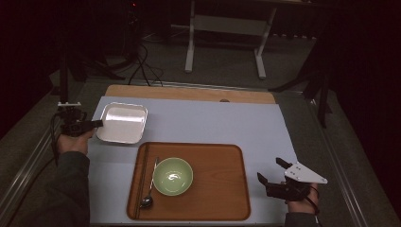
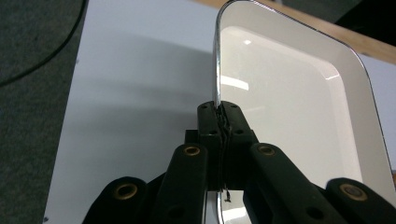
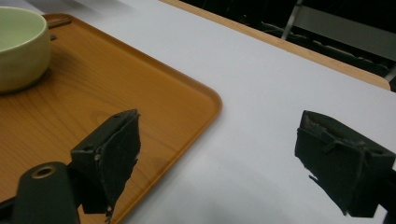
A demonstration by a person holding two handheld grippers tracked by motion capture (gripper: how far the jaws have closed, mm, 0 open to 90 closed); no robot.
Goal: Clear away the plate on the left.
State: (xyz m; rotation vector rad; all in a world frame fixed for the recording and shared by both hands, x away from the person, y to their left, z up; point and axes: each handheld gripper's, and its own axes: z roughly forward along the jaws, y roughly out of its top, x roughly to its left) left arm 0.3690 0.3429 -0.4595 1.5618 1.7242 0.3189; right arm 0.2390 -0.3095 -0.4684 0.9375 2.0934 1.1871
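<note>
A square white dish (image 1: 122, 123) with a metal rim sits at the back left of the pale mat, tilted slightly. My left gripper (image 1: 98, 124) is shut on its left rim; in the left gripper view the jaws pinch the rim edge of the white dish (image 2: 299, 93) at my left gripper (image 2: 219, 112). A wooden tray (image 1: 213, 189) holds a green bowl (image 1: 173, 176), a spoon (image 1: 149, 194) and chopsticks (image 1: 142, 179). My right gripper (image 1: 270, 170) stands open just right of the tray; its jaws straddle the corner of the tray (image 3: 140, 93), with nothing between them at my right gripper (image 3: 219, 154). The green bowl (image 3: 18, 42) is at far left.
The pale mat (image 1: 213, 123) covers a wooden table whose far edge (image 1: 189, 92) shows beyond it. Metal rails run along both sides. A white stand (image 1: 224, 28) and cables lie on the floor behind.
</note>
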